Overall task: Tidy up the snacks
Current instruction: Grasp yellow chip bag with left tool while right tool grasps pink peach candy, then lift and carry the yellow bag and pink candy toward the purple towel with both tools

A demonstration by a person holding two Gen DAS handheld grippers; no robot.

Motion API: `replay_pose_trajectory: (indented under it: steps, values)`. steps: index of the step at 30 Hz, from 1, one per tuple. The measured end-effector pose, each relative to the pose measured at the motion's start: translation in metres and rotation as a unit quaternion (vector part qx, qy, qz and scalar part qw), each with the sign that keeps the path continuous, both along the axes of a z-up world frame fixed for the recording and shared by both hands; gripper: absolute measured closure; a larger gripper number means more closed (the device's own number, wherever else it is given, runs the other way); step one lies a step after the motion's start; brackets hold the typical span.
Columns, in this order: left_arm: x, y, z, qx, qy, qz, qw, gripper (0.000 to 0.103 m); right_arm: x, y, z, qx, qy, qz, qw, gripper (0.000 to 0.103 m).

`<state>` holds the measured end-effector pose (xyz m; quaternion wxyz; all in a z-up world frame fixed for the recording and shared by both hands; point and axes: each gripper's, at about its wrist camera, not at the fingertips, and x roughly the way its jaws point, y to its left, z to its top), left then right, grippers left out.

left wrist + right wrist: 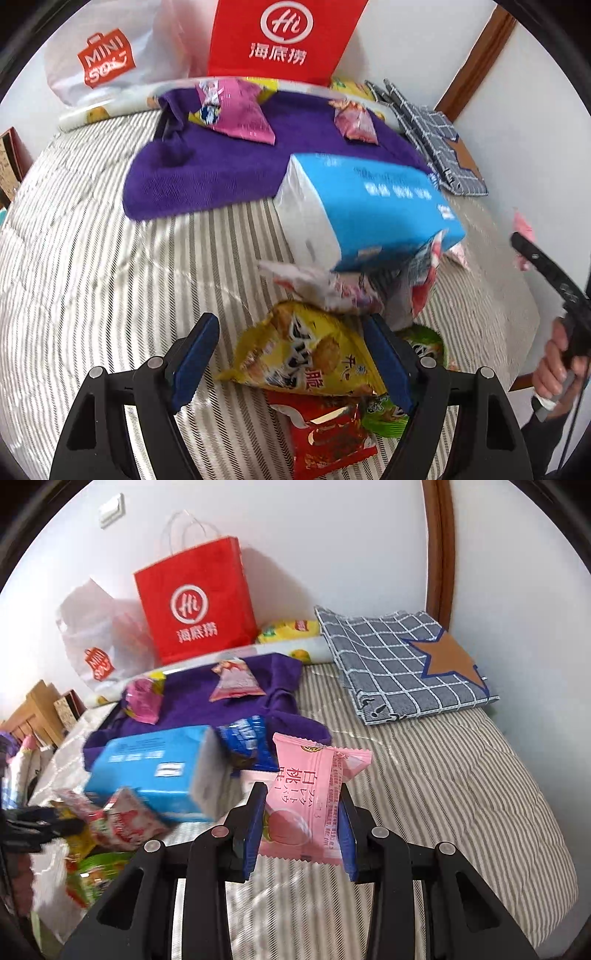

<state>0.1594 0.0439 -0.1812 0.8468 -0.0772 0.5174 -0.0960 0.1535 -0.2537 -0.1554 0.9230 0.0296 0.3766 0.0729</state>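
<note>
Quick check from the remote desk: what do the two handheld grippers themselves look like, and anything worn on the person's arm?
Both the left gripper and right gripper have black plastic linkage frames with round silver pivot pins and blue flat finger pads. In the left wrist view, a thin black cable hangs below the hand, and a dark sleeve shows beneath it.

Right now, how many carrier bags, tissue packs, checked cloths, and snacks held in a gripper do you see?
Carrier bags: 2, red paper bag, white plastic bag
Tissue packs: 1
Checked cloths: 1
Snacks held in a gripper: 1, pink packet, right gripper
Total: 5
</note>
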Motion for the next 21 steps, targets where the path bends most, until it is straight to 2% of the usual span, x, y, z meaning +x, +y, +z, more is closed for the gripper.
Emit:
replay_pose_trajectory:
  steps: [3, 4, 5, 7, 10, 16, 21]
  values:
    - [-0.002, -0.006, -0.006, 0.018, -0.001, 0.001, 0.9998, 0.027, -0.011, 0.009, 0.004, -0.009, -0.004, 0.001, 1.000, 0.067]
    - [-0.003, -0.007, -0.008, 0.018, -0.004, -0.003, 0.9998, 0.042, -0.015, 0.012, 0.005, -0.010, -0.003, 0.000, 1.000, 0.067]
    - [-0.004, -0.008, -0.010, 0.017, -0.003, -0.007, 0.9998, 0.049, -0.017, 0.014, 0.005, -0.008, -0.001, 0.001, 1.000, 0.067]
    - [-0.009, -0.008, -0.006, 0.020, -0.022, -0.007, 0.9995, 0.052, -0.022, 0.019, 0.005, -0.007, 0.002, 0.000, 1.000, 0.067]
    - [-0.014, -0.002, 0.001, 0.023, -0.030, -0.005, 0.9993, 0.053, -0.030, 0.027, 0.007, -0.013, 0.002, -0.001, 1.000, 0.067]
    - [-0.023, 0.022, 0.019, 0.009, -0.045, 0.020, 0.9987, 0.053, -0.042, 0.041, 0.016, -0.008, -0.005, -0.002, 1.000, 0.067]
    - [-0.034, 0.029, 0.035, -0.005, -0.065, 0.022, 0.9976, 0.053, -0.053, 0.050, 0.027, -0.003, -0.015, -0.002, 1.000, 0.067]
